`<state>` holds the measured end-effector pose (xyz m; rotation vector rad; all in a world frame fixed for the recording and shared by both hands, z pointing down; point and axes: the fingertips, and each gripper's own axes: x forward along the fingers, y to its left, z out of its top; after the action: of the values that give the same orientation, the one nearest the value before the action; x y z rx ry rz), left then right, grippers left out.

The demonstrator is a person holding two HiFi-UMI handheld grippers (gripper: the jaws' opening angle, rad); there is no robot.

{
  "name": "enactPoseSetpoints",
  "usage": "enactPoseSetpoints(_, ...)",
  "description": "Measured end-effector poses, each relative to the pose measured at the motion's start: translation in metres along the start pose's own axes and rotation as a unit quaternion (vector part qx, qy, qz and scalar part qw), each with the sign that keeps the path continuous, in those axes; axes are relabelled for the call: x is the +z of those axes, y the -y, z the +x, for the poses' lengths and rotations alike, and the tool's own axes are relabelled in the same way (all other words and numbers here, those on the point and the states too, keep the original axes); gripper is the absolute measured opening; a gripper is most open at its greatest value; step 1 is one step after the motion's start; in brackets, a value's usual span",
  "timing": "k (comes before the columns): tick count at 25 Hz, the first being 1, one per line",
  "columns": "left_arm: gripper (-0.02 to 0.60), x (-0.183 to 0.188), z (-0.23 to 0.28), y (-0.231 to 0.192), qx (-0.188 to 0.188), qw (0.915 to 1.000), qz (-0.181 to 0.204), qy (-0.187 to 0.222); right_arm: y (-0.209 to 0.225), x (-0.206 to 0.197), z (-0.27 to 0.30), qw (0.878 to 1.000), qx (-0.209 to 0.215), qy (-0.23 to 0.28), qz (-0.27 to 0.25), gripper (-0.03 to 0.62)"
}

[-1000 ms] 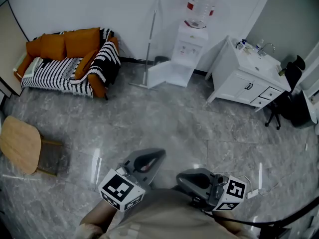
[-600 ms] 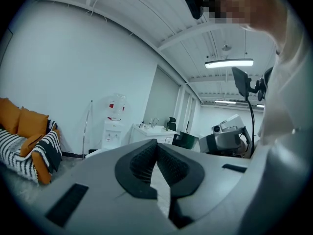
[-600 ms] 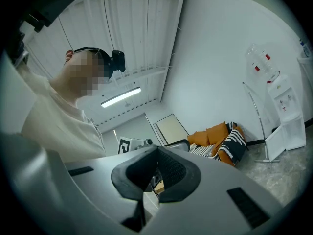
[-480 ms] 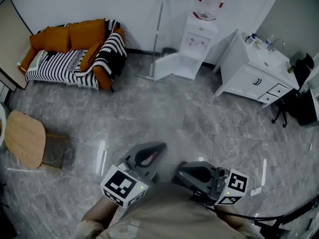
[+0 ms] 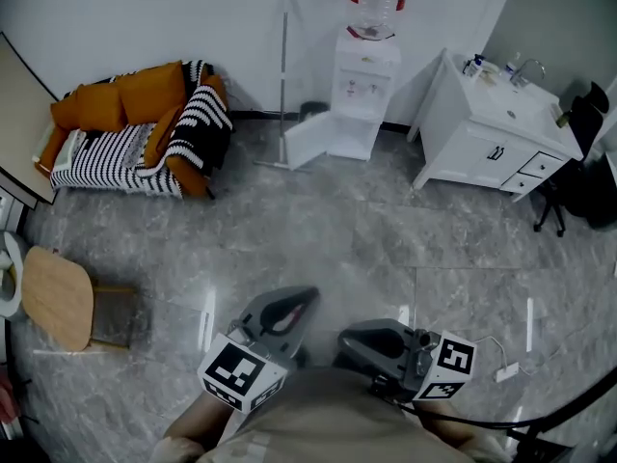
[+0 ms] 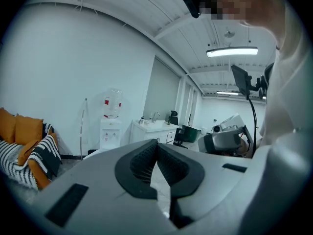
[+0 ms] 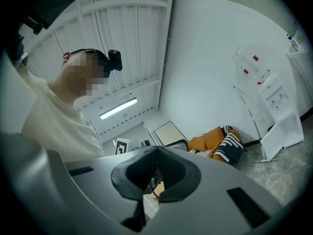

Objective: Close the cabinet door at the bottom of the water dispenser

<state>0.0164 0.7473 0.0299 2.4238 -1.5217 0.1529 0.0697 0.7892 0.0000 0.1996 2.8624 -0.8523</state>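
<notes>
Both the left gripper (image 5: 307,295) and the right gripper (image 5: 345,340) are empty with jaws pressed together, well apart across the floor (image 5: 386,230) from the cabinet door (image 5: 307,141) standing open under the water dispenser (image 5: 364,75), so it seems best to walk closer, then push its free edge steadily.

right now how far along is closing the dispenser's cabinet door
Done: nothing; the cabinet door under the water dispenser stands open. In hand: left tongs and right tongs, both shut and empty, far across the floor from it. Left: approach and push the door shut.
</notes>
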Motion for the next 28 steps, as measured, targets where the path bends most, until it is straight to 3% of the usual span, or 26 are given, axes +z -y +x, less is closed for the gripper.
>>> enactPoseSetpoints(6, -0.009, 0.017, 0.07, 0.023, -0.006, 0.9999, 0.01, -0.012, 0.037, 0.037, -0.047, 1.0, 0.007, 0.011, 0.005, 0.015)
enactPoseSetpoints(19, -0.009, 0.035, 0.174, 0.061, 0.048, 0.9979, 0.023, -0.035, 0.092, 0.084, -0.128, 0.999, 0.047, 0.0, -0.002, 0.015)
enactPoseSetpoints(28, -0.008, 0.046, 0.204, 0.057, 0.02, 0.9987, 0.039, -0.027, 0.118, 0.1, -0.139, 1.0, 0.025, 0.01, -0.01, 0.015)
